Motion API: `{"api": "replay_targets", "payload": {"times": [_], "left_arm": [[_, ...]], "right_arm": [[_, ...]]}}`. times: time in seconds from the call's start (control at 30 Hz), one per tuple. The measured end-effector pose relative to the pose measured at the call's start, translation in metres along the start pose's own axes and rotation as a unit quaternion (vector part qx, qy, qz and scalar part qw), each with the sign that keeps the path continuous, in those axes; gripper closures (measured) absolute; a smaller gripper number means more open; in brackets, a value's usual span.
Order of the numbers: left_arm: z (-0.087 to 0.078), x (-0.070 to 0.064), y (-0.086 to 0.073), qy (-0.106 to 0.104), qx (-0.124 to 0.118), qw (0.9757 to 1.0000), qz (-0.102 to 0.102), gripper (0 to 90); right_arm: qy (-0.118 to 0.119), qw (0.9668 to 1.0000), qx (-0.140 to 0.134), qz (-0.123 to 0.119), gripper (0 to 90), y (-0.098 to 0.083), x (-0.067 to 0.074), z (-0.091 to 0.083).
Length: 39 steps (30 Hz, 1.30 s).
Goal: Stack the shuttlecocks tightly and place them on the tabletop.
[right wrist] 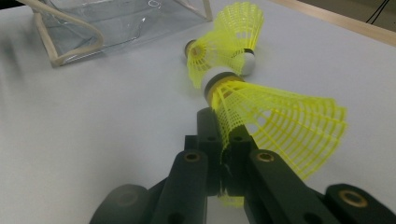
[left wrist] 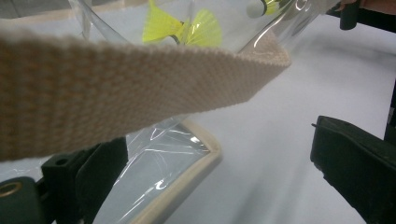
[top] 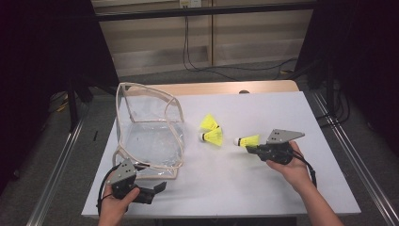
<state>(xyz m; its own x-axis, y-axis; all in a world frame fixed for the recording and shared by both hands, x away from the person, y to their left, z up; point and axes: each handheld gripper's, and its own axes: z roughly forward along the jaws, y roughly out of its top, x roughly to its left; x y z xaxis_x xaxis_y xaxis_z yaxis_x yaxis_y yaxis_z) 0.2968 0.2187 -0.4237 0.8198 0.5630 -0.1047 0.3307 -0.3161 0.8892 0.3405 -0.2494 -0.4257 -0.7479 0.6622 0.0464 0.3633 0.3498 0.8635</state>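
At the right of the white table top (top: 263,188), the right gripper (top: 250,149) is pinched tight on the mesh skirt of a yellow plastic shuttlecock with a white cork tip (top: 246,140), held just off the surface with the tip pointing toward the clear plastic bag with beige webbing trim (top: 149,136); two more yellow shuttlecocks (top: 211,131) lie touching each other between it and the bag. The left gripper (top: 157,188) waits with jaws wide beside the bag's near corner, its beige strap (left wrist: 140,93) crossing just ahead, ungripped. Judged: the carry stage is in hand; next calls for holding the bag mouth open and steering the shuttlecock in tip-first.
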Motion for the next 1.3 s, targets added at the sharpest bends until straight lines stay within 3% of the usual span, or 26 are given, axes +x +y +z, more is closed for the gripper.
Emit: {"api": "replay_targets", "payload": {"times": [0.73,1.03,1.3], "left_arm": [[0.0,0.0,0.0,0.001,0.002,1.0,0.002,4.1],[0.0,0.0,0.0,0.0,0.001,1.0,0.003,4.0],[0.0,0.0,0.0,0.0,0.001,1.0,0.003,4.0]], "right_arm": [[0.005,1.0,0.001,-0.008,88.5,0.013,0.001,0.012],[0.007,1.0,-0.006,0.005,88.5,0.013,-0.001,0.015],[0.006,1.0,-0.001,0.002,88.6,0.013,-0.001,0.019]]}}
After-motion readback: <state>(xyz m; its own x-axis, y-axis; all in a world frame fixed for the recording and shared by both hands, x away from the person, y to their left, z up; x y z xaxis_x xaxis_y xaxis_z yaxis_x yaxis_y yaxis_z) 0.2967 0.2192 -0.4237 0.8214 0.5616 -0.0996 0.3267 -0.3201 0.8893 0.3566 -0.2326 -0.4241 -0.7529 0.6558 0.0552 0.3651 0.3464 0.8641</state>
